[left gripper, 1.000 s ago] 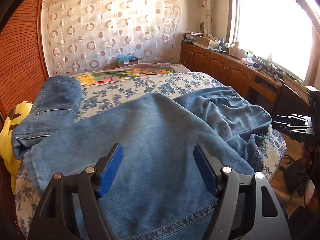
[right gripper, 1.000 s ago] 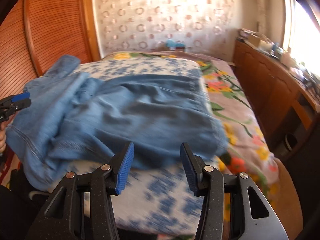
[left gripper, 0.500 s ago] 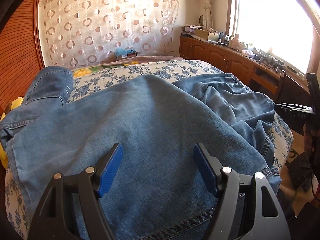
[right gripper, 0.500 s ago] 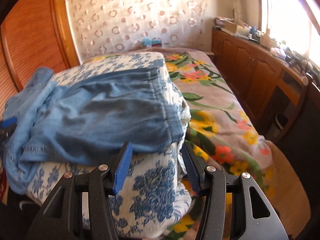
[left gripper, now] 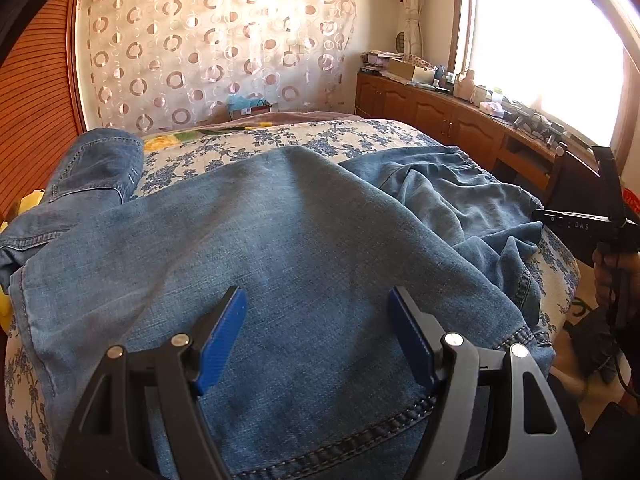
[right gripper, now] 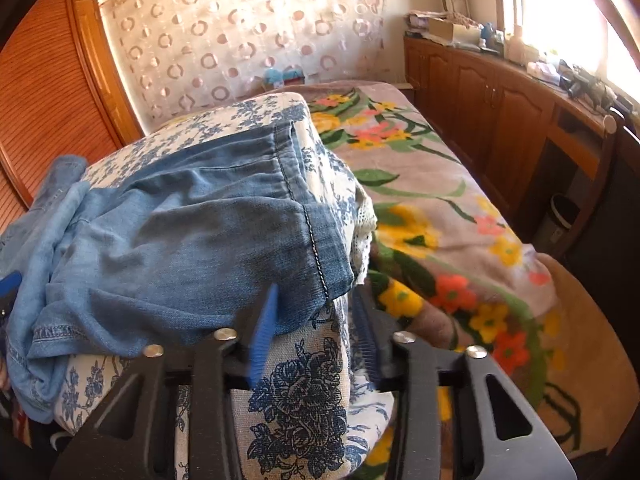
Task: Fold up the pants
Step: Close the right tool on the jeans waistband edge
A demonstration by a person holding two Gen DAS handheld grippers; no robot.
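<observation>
Your right gripper (right gripper: 316, 320) has just been closing at the pants (right gripper: 192, 248) hem corner on the floral cushion (right gripper: 300, 392); whether denim is pinched, I cannot tell. Left gripper (left gripper: 316, 332) spread above the denim, so the fold can start.
</observation>
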